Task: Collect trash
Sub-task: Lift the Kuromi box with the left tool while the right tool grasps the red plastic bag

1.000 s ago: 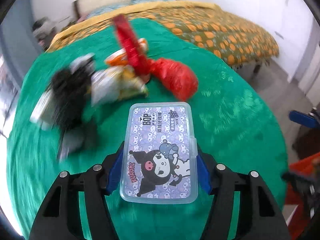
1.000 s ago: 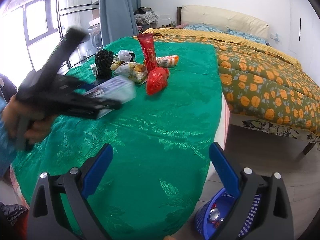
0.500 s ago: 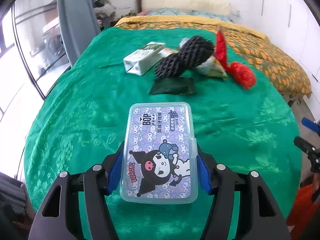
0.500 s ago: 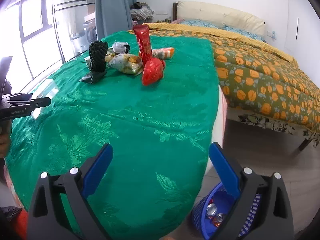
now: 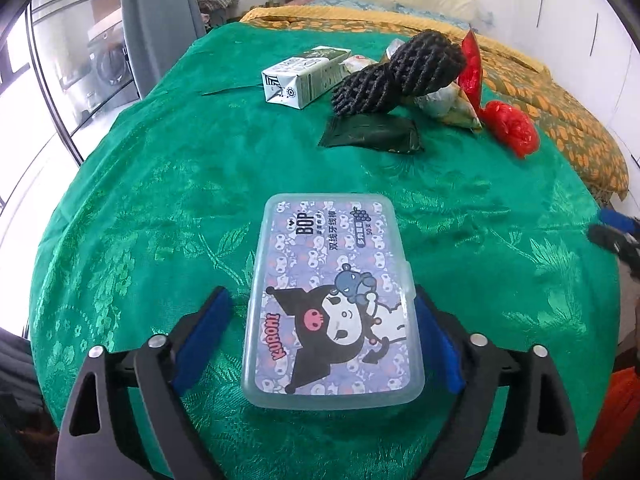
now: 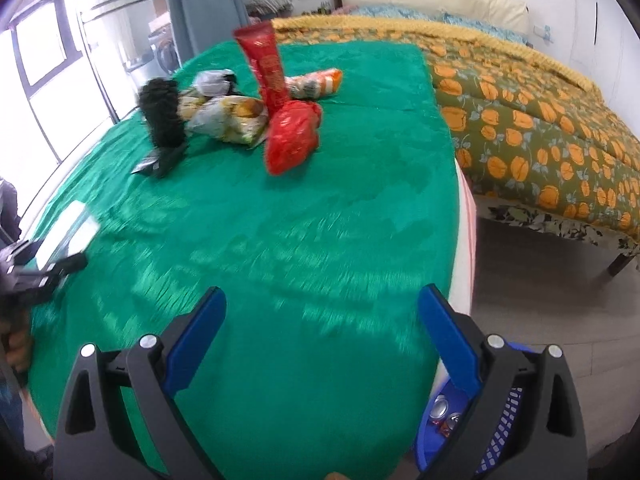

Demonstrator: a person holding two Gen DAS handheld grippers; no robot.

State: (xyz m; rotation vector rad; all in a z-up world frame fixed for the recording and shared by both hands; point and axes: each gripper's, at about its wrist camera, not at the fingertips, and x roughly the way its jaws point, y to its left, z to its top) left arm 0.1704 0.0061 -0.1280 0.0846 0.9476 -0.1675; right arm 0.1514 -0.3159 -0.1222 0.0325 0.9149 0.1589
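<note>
My left gripper (image 5: 318, 322) is open around a clear plastic floss-pick box (image 5: 330, 300) with a cartoon label; a gap shows at the left finger, and the box lies on the green cloth. Trash lies further back: a milk carton (image 5: 304, 76), a black netted bundle (image 5: 400, 76), a dark green packet (image 5: 370, 134), a crumpled snack bag (image 5: 450, 106), a red wrapper (image 5: 508, 126). My right gripper (image 6: 322, 334) is open and empty above the near table edge. The red wrapper (image 6: 286, 116) and snack bags (image 6: 228, 118) lie ahead of it.
A blue basket (image 6: 472, 428) with cans stands on the floor at the table's lower right. A bed with an orange-flowered cover (image 6: 540, 112) is to the right. The left gripper shows at the left edge of the right wrist view (image 6: 36, 272).
My left gripper carried the box to the near side of the table, set it on the cloth and opened. My right gripper moved slightly forward over the table.
</note>
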